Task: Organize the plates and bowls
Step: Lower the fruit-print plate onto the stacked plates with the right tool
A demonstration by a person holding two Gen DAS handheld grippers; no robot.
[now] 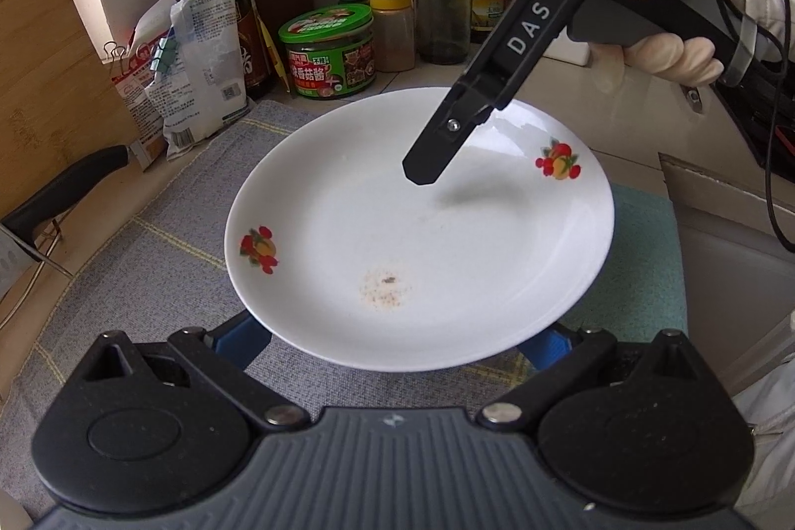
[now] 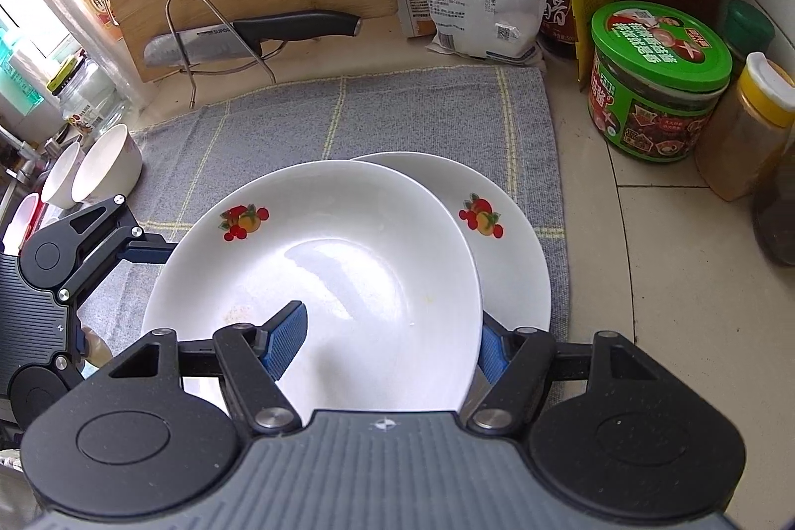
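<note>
White plate [image 2: 348, 271] between right fingers [image 2: 285, 341]

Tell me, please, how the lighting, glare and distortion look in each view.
Left wrist view: the fisheye bends the edges, and the right claw casts a soft shadow on the held plate. Right wrist view: bright glare streaks that plate, and the far left edge is washed out. Both views are sharp.

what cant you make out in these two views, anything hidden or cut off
- Left wrist view: left tongs' fingertips hidden under the plate; open or shut unclear.
- Right wrist view: lower plate mostly covered by the upper plate.
- Right wrist view: white bowls at the left edge partly cut off; count unclear.
</note>
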